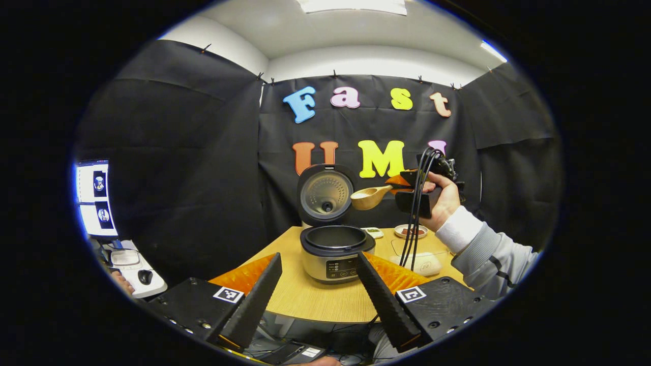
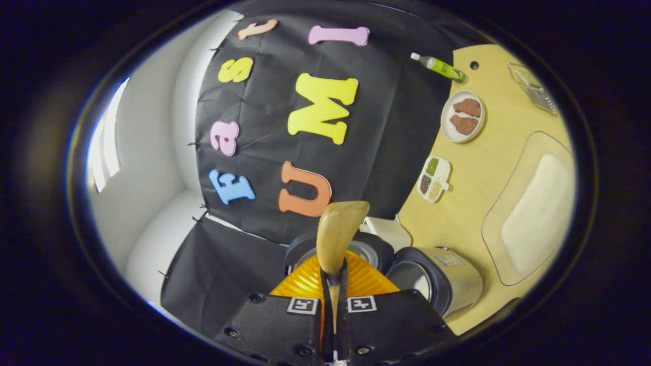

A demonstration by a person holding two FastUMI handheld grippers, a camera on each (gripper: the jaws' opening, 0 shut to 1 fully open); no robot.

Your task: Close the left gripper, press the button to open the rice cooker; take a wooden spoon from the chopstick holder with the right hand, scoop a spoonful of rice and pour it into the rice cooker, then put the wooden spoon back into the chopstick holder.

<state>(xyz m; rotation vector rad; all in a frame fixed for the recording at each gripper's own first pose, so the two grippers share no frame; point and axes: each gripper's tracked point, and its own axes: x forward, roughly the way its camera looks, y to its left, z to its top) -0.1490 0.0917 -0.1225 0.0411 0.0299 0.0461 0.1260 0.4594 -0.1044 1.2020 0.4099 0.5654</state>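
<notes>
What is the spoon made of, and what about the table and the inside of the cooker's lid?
The spoon looks like pale, smooth wood with a soft sheen. The table shows a light wood grain pattern, perhaps a laminate. The inside of the lid shines grey like metal, with dotted rings around its middle.

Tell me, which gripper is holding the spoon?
The right gripper. Its fingers are shut on the wooden spoon, held up above the open rice cooker. The left gripper is open and holds nothing.
</notes>
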